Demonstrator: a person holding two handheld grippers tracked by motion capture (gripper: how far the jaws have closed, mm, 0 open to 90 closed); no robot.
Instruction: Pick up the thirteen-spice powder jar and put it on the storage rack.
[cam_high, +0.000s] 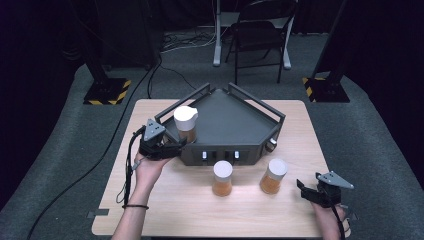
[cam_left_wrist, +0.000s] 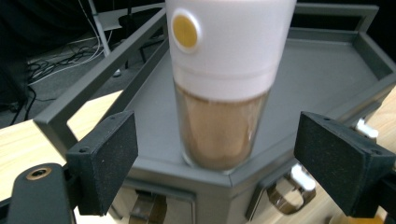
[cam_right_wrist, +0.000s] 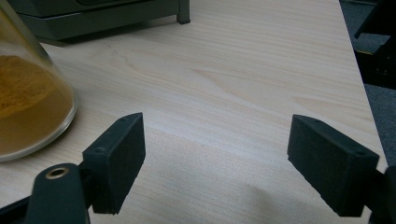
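Note:
A glass jar (cam_high: 185, 122) (cam_left_wrist: 224, 93) with a white cap and brown powder stands upright on the front left corner of the dark grey tray (cam_high: 235, 120) (cam_left_wrist: 327, 70). My left gripper (cam_high: 177, 147) (cam_left_wrist: 222, 165) is open just in front of that jar, its pads apart from the glass on either side. Two more white-capped jars of orange powder, one (cam_high: 222, 177) in the middle and one (cam_high: 273, 176) (cam_right_wrist: 28, 107) to the right, stand on the table before the tray. Near the table's front right corner my right gripper (cam_high: 306, 192) (cam_right_wrist: 224, 163) is open over bare wood, with the right jar off to its left.
The wooden table (cam_high: 165, 210) sits on grey carpet. The tray has raised rails and small clips on its front wall (cam_high: 220, 155). Behind the table are a folding chair (cam_high: 260, 30) and two stands with striped bases (cam_high: 107, 92) (cam_high: 325, 90). A cable (cam_high: 100, 155) runs over the floor at left.

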